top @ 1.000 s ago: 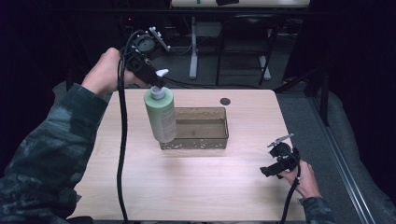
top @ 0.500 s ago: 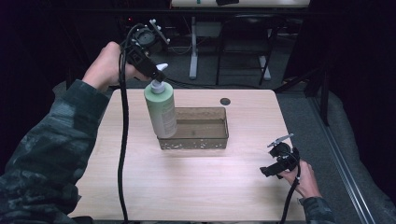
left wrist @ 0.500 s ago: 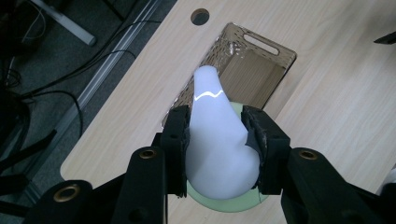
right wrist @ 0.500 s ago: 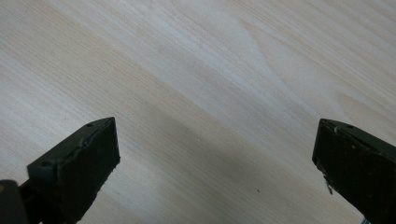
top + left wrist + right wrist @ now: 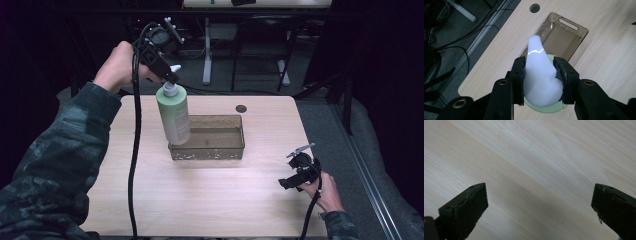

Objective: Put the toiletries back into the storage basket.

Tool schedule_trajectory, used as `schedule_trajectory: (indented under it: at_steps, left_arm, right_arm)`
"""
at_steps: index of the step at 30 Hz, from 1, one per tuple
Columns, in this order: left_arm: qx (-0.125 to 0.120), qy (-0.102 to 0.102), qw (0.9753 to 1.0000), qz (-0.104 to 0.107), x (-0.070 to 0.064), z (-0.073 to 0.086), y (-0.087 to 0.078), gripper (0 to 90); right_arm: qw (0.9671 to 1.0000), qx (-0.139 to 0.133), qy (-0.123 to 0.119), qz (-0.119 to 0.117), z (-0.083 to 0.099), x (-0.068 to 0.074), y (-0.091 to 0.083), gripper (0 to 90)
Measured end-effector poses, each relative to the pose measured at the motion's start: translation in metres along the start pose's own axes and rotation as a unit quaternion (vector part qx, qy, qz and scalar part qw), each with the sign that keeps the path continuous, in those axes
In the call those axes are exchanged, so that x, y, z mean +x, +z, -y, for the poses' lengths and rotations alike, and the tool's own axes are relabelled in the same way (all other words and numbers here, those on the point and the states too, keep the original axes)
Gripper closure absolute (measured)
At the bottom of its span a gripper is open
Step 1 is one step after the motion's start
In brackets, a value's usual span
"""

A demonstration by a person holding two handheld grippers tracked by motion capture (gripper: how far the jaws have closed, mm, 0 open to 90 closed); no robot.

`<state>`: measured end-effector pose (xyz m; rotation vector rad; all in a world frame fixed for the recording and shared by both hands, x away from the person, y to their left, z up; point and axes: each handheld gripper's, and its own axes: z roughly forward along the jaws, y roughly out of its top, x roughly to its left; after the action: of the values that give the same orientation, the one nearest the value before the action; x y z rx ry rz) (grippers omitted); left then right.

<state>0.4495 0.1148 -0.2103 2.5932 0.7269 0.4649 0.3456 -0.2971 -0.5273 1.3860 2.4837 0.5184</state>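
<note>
A pale green pump bottle [image 5: 173, 114] with a white pump head [image 5: 539, 75] hangs upright over the left end of a brown translucent basket [image 5: 235, 150]. My left gripper [image 5: 170, 76] is shut on the pump head, jaws pressed to both its sides [image 5: 539, 80]. The bottle's base is about level with the basket's rim; whether it touches is hidden. Near the table's front right my right gripper [image 5: 295, 175] stands open just above bare wood [image 5: 536, 195], nothing between its jaws.
The light wooden table [image 5: 215, 210] has a round cable hole [image 5: 241, 108] behind the basket. A black cable [image 5: 134, 150] trails from the left gripper across the table's left side. Dark floor, cables and a desk frame [image 5: 207, 45] lie beyond the far edge.
The left gripper has lifted the bottle a little higher and slightly toward the far side. The right gripper has stayed still.
</note>
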Motion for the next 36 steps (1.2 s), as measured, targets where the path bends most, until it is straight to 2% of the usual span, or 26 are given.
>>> schedule_trajectory:
  at_steps: [12,23,27,29,36]
  left_arm:
    - [-0.001,-0.007,0.9999,-0.011,0.005,-0.006,0.005,63.2]
    - [-0.004,-0.019,0.9998,-0.009,0.012,-0.006,0.014,63.2]
    - [-0.010,-0.022,0.9997,-0.010,0.012,-0.005,0.019,63.2]
    - [-0.017,-0.023,0.9995,-0.017,0.012,-0.005,0.021,63.2]
    - [-0.015,-0.022,0.9996,-0.011,0.012,-0.004,0.027,63.3]
  right_arm:
    - [1.0000,-0.004,-0.002,0.003,0.000,-0.001,-0.001,0.1]
    - [1.0000,-0.003,-0.004,0.004,0.000,-0.001,-0.001,0.1]
    - [1.0000,-0.003,-0.005,0.004,0.000,-0.001,-0.001,0.1]
    - [1.0000,-0.004,-0.003,0.003,-0.001,0.000,-0.001,0.1]
    - [1.0000,-0.005,-0.001,-0.001,0.000,0.000,-0.001,0.1]
